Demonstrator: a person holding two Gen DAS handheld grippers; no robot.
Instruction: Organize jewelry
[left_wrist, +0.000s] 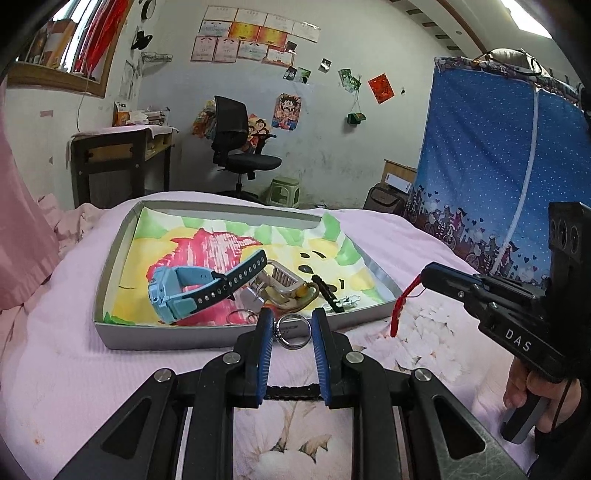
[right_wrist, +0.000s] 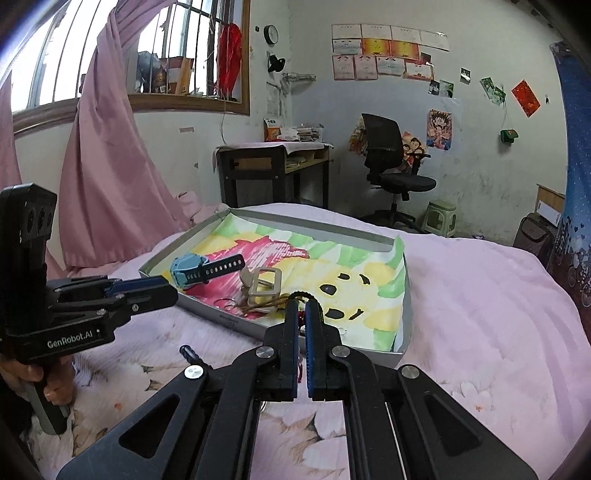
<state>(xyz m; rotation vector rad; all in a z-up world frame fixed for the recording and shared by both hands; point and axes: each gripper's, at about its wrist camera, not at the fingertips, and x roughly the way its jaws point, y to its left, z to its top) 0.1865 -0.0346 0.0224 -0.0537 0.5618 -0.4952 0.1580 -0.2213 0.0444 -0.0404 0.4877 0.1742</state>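
red cord (left_wrist: 404, 302) between right gripper (right_wrist: 302, 308) fingers

The right gripper (right_wrist: 302, 314) hides most of its red cord (right_wrist: 300, 369). The certificates (left_wrist: 255, 37) are too small to read.

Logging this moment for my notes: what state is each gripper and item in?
left gripper: open, fingers either side of the metal ring
metal ring: hangs free between the fingers
right gripper: shut on red cord
red cord: dangling
blue watch: lying in tray, strap unbuckled
tray: open, on the bed
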